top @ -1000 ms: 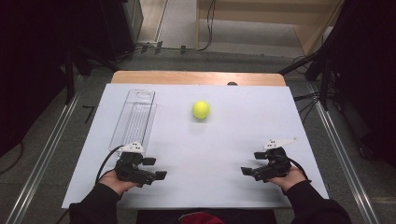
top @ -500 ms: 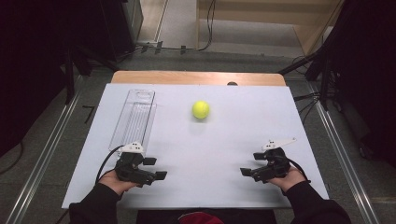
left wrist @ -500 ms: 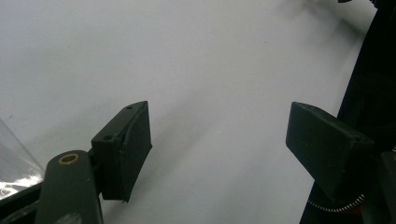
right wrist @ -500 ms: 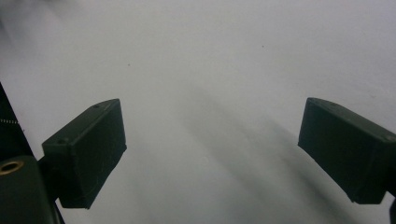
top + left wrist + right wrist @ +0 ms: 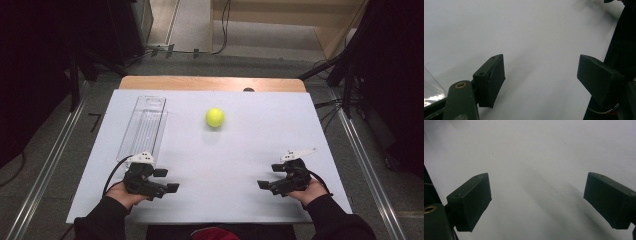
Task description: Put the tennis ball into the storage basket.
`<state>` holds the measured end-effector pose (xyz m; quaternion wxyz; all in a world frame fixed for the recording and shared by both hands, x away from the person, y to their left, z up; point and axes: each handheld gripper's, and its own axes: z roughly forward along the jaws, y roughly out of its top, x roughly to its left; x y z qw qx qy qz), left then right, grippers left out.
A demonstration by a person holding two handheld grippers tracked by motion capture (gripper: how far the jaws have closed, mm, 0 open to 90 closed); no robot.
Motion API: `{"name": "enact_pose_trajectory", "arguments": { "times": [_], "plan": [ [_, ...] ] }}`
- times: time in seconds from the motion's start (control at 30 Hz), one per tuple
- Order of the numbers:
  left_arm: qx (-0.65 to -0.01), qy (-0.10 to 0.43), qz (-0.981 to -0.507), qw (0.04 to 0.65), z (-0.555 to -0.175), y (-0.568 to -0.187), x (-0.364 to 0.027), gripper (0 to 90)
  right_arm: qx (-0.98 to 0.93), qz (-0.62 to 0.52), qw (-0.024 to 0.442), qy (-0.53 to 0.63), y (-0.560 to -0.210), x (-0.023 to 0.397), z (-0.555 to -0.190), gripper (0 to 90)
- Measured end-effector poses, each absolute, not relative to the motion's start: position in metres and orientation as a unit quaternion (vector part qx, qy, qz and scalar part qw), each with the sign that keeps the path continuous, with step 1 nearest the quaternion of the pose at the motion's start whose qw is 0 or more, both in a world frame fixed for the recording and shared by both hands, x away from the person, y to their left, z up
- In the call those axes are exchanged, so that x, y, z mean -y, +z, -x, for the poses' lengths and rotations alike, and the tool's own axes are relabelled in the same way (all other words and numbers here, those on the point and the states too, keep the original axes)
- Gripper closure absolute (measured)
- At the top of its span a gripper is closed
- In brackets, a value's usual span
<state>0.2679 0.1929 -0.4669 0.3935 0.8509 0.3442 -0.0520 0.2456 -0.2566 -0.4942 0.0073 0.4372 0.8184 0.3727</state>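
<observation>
A yellow-green tennis ball (image 5: 215, 117) lies on the white tabletop (image 5: 230, 150), toward the far middle. A long clear plastic container (image 5: 145, 125) lies at the far left, running away from me. My left gripper (image 5: 166, 180) rests on the near left of the table, jaws pointing right, just below the container's near end. In its own view the left gripper (image 5: 540, 62) stands open over bare white surface. My right gripper (image 5: 270, 176) rests at the near right, jaws pointing left. The right gripper (image 5: 537, 178) is open too, with nothing between its jaws.
A strip of wooden table edge (image 5: 210, 83) shows beyond the white sheet. Metal rails (image 5: 45, 170) run along the floor on both sides, and cables lie on the floor at the back. A corner of the clear container (image 5: 430, 87) shows beside the left jaw.
</observation>
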Motion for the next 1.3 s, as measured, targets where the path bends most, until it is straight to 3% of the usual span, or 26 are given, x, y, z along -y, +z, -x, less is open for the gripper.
{"name": "enact_pose_trajectory", "arguments": {
  "times": [0.27,0.53,1.3],
  "plan": [
    [-0.346,-0.049,-0.842,0.410,-0.268,-0.461,-0.191,22.9,-0.817,-0.440,0.006,0.372,-0.494,0.257,-0.246,5.8],
    [-0.365,-0.007,-0.836,0.411,-0.267,-0.450,-0.187,22.9,-0.817,-0.440,0.006,0.372,-0.495,0.257,-0.246,5.8],
    [-0.367,-0.013,-0.841,0.398,-0.278,-0.457,-0.161,22.8,-0.817,-0.441,0.008,0.372,-0.495,0.258,-0.246,5.8]
  ]
}}
